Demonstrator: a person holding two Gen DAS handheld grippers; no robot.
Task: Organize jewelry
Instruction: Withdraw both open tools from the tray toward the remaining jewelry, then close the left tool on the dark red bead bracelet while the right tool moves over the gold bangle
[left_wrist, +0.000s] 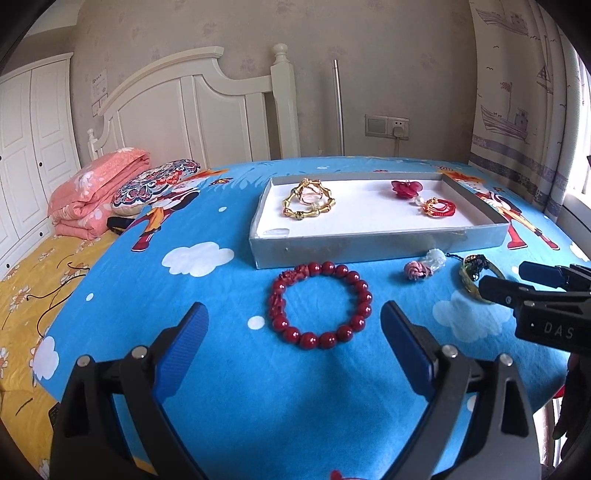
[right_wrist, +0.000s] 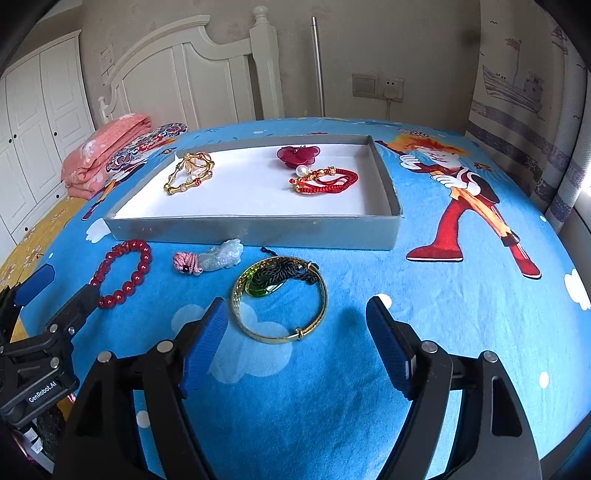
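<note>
On the blue cartoon bedsheet (left_wrist: 221, 295), near the grey tray (left_wrist: 369, 247), the red bead bracelet (left_wrist: 320, 304) lay between the wide-spread, empty pads of the left gripper (left_wrist: 293, 325). The right gripper (right_wrist: 295, 321), also wide and empty, angled down over the gold bangle (right_wrist: 279, 299). The bangle's thin rim could slip from the pads; the dark cord (right_wrist: 291, 273) lying across it might drag along.
</note>
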